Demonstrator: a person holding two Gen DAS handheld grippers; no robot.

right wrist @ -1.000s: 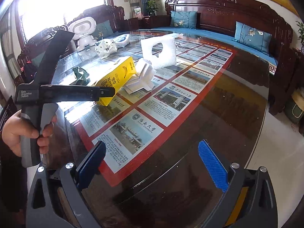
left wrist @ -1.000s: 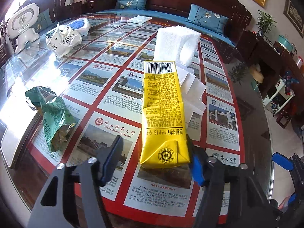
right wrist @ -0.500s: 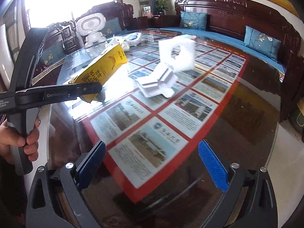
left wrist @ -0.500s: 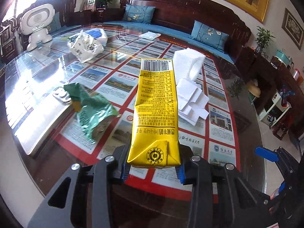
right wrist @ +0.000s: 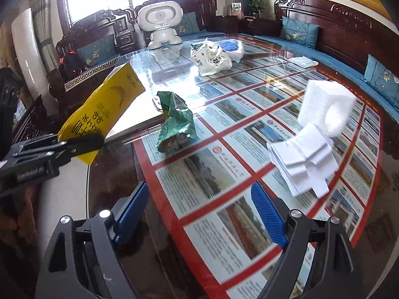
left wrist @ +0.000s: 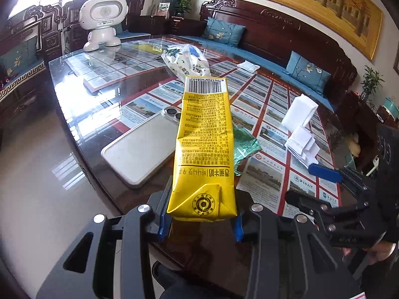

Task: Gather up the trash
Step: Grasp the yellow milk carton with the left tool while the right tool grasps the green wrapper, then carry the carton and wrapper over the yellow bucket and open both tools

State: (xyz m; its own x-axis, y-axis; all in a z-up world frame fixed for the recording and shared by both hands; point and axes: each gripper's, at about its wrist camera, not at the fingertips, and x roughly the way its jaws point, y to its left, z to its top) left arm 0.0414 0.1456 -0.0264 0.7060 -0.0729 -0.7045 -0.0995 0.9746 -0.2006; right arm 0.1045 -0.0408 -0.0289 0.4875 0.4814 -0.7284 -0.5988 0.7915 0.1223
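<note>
Left gripper (left wrist: 200, 220) is clamped on the bottom end of a yellow carton (left wrist: 205, 147), which is lifted clear of the surface (left wrist: 104, 92) and juts forward toward 12 o'clock in the left wrist view. Right gripper (right wrist: 202, 211) hangs over the near edge with its jaws spread and nothing between them.

On the glass surface, by size: a white robot toy (right wrist: 160, 23) stands at the far end, at 11 o'clock in the right wrist view. A white bag (right wrist: 212, 59) lies at 12 o'clock, a foam block (right wrist: 324, 106) at 2 o'clock, with a stack of folded white papers (right wrist: 304, 160) just beside it. A phone (left wrist: 142, 149) lies face down at 10 o'clock of the carton in the left wrist view. A crumpled green wrapper (right wrist: 175, 123) sits near the phone, partly behind the carton from the left camera.
</note>
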